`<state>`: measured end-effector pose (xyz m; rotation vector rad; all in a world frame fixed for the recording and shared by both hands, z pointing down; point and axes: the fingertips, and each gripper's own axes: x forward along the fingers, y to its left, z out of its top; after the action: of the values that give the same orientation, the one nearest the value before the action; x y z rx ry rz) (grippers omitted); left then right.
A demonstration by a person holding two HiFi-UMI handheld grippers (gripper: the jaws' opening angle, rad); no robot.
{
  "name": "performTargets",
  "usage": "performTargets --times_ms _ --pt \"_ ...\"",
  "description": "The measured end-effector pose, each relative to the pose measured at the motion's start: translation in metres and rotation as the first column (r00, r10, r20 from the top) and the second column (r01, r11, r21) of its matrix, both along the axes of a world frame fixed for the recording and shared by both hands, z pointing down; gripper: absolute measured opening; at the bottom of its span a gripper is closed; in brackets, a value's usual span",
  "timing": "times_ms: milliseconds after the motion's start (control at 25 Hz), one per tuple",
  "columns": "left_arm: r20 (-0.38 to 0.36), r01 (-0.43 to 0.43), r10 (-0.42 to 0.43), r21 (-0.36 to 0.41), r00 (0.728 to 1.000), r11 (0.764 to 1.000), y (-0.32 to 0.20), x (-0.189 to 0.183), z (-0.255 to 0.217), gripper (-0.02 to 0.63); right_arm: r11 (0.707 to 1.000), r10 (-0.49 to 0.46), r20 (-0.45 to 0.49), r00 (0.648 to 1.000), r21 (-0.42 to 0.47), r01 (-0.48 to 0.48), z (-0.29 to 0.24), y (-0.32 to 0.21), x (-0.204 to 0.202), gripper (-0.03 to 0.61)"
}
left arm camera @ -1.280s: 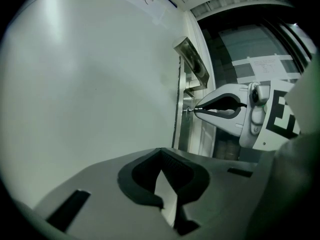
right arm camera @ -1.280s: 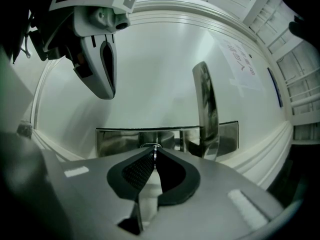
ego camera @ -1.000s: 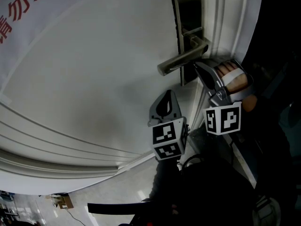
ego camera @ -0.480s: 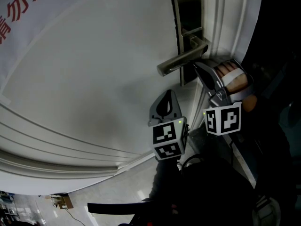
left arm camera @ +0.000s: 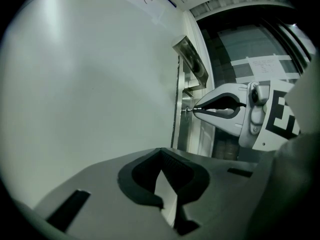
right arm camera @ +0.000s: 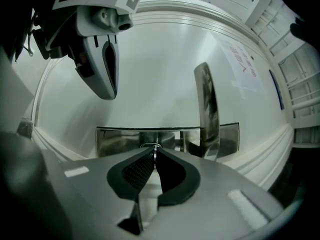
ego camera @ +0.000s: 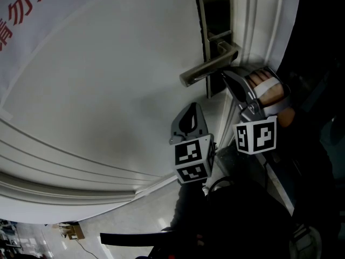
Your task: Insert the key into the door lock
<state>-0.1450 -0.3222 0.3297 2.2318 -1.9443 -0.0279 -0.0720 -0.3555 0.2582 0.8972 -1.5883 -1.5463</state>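
A dark metal lock plate (ego camera: 215,15) with a lever handle (ego camera: 207,69) sits on the white door (ego camera: 108,80). My right gripper (ego camera: 226,75), held by a hand, is just under the lever, against the plate. In the right gripper view the gripper (right arm camera: 154,151) is shut on a thin metal key (right arm camera: 155,155), whose tip meets the keyhole on the plate (right arm camera: 120,139). The lever (right arm camera: 207,109) stands to the right of it. In the left gripper view the key (left arm camera: 188,110) touches the plate. My left gripper (ego camera: 190,111) hangs lower left, shut and holding nothing.
The door frame's white moulding (ego camera: 259,20) runs just right of the lock. A paper notice with red print (ego camera: 21,15) is stuck on the door's upper left. Tiled floor (ego camera: 108,231) shows below the door's edge.
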Motion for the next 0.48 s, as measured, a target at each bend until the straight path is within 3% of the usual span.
performTargets --times_ms 480 --pt "0.002 -0.007 0.007 0.013 1.000 1.000 -0.0013 0.0001 -0.0037 0.002 1.000 0.005 0.006 1.000 -0.014 -0.005 -0.0002 -0.0004 -0.0004 0.014"
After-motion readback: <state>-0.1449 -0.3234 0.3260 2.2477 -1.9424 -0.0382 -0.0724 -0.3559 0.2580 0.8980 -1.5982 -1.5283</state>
